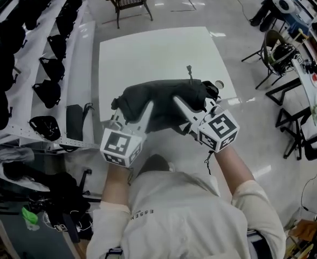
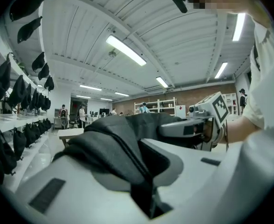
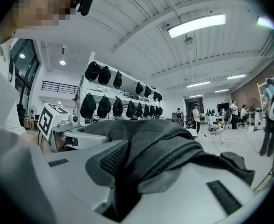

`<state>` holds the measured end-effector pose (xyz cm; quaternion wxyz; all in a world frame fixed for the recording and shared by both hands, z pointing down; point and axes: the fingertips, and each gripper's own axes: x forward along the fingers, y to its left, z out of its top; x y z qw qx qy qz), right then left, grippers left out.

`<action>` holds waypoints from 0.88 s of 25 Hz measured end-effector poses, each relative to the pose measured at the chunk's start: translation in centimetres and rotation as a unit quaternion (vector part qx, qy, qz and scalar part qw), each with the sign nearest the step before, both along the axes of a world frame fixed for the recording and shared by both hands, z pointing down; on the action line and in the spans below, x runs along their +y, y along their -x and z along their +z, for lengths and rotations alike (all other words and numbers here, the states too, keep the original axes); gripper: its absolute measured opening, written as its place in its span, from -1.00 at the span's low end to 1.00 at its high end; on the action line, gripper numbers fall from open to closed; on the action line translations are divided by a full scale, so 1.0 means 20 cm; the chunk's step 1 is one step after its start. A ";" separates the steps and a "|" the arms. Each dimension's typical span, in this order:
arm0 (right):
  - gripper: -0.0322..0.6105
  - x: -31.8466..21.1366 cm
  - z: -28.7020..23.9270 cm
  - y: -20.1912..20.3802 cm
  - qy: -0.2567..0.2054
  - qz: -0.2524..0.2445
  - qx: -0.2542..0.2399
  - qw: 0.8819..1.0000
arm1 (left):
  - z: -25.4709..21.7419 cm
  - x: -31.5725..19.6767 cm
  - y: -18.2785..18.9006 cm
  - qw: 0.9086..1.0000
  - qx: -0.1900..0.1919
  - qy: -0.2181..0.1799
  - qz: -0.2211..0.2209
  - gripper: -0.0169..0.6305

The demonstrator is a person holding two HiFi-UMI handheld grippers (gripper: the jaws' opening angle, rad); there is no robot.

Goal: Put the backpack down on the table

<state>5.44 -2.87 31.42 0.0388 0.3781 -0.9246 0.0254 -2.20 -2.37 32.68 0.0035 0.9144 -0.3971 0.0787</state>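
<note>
On my left runs the rack of dark bags [image 1: 50, 63], close enough that a wide swing could clip it. My left claw [image 1: 132, 108] is narrow, clamped on a fold of the backpack's [image 1: 164, 99] grey cloth. It has only fabric between its jaws, no handle or frame. I judge this the weak point, because a thin fold can creep out under the bag's weight and that end would sag or drop.

The backpack hangs between both claws, lying flat and clear of the worktop [image 1: 147, 47], over its near part. If I lower it here without carrying it further in, I think it may land half off the near edge and slide toward me.

My right claw [image 1: 193, 104] is also narrow, pinching a ribbed, padded part of the same bag. If either claw lets go before the other, the bag will swing and twist. Further right the worktop ends, so drifting that way risks an overhang.
</note>
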 end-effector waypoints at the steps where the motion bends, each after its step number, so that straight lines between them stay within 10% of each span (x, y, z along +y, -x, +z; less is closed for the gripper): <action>1: -0.63 -0.05 -0.01 -0.01 -0.006 -0.001 0.000 1.000 | -0.01 -0.05 -0.01 1.000 0.000 -0.006 0.001 -0.76; 22: -0.63 -1.24 -0.06 0.14 -0.067 -0.010 0.009 0.998 | -0.06 -1.23 0.13 0.996 0.001 -0.089 0.007 -0.76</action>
